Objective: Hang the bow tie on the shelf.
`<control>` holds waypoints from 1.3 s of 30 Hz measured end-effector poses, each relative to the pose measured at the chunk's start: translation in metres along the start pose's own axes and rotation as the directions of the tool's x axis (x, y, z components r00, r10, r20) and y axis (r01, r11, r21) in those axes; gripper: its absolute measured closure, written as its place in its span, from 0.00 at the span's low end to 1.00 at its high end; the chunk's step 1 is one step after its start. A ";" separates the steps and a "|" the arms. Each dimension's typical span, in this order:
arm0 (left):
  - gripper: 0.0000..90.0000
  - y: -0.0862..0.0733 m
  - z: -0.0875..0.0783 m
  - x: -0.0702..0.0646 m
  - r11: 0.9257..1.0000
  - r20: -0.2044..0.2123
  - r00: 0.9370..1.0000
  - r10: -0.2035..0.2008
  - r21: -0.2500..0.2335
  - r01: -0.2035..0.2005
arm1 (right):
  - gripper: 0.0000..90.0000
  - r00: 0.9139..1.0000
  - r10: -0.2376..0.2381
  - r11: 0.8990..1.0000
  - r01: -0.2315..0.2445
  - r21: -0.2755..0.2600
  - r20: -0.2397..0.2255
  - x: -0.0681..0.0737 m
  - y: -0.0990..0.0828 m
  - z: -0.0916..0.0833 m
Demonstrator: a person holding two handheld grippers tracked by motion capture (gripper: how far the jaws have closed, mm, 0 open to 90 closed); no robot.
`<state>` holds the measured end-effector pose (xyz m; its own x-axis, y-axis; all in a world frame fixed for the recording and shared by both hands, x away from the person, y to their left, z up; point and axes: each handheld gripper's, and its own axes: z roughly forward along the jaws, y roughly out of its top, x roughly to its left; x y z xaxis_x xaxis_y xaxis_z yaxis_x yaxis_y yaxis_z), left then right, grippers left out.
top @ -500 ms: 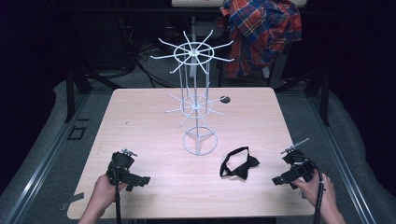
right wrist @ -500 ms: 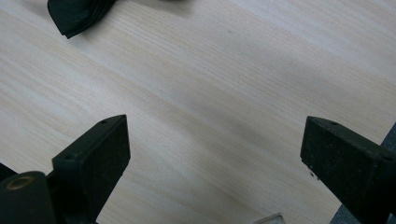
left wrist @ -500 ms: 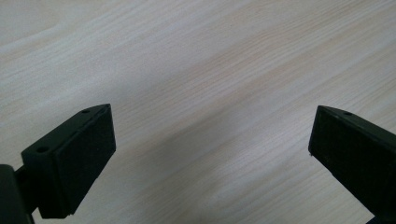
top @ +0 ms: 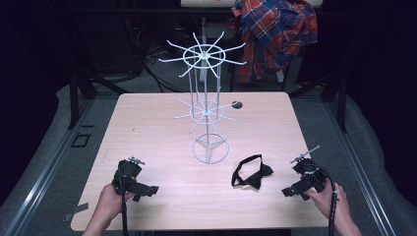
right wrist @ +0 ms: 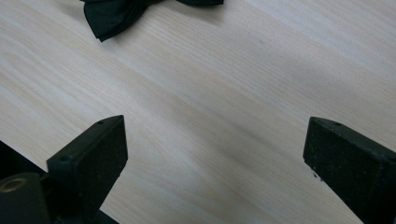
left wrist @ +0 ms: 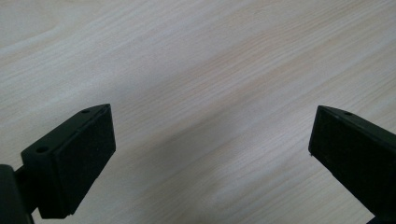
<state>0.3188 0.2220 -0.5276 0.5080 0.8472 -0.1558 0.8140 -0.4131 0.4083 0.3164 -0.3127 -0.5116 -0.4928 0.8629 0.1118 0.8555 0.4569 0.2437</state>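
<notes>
A black bow tie [top: 252,174] with its strap looped lies flat on the wooden table [top: 157,128], front right of centre. Its edge shows at the top of the right gripper view [right wrist: 126,11]. A white wire display stand [top: 206,105] with two rings of hooks rises from the table's middle. My right gripper [top: 287,191] rests near the front right corner, just right of the bow tie, jaws wide apart over bare wood [right wrist: 215,154]. My left gripper [top: 150,190] sits at the front left, also open, with only tabletop between its fingers [left wrist: 212,154].
A small dark round object [top: 237,104] lies on the table behind the stand. A plaid shirt [top: 275,34] hangs beyond the far edge. Dark floor and metal rails [top: 39,177] flank the table.
</notes>
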 end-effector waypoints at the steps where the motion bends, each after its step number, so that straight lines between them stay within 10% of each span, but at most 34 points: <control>1: 0.01 0.000 0.000 0.000 1.000 -0.002 1.000 -0.001 0.001 0.001 | 0.06 1.000 -0.002 1.000 0.002 -0.011 -0.008 0.002 0.002 0.000; 13: 0.01 -0.001 0.000 0.000 1.000 -0.003 1.000 -0.001 0.002 0.001 | 0.05 1.000 0.001 0.995 0.000 -0.096 0.016 0.013 0.008 -0.004; 39: 0.01 0.000 0.001 0.000 1.000 -0.003 1.000 -0.004 0.003 0.004 | 0.05 1.000 0.008 0.998 -0.007 -0.055 0.009 0.023 0.019 0.008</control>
<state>0.3189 0.2223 -0.5284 0.5043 0.8496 -0.1545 0.8167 -0.4110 0.4051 0.3219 -0.2823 -0.5118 -0.4845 0.8685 0.1050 0.8490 0.4378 0.2959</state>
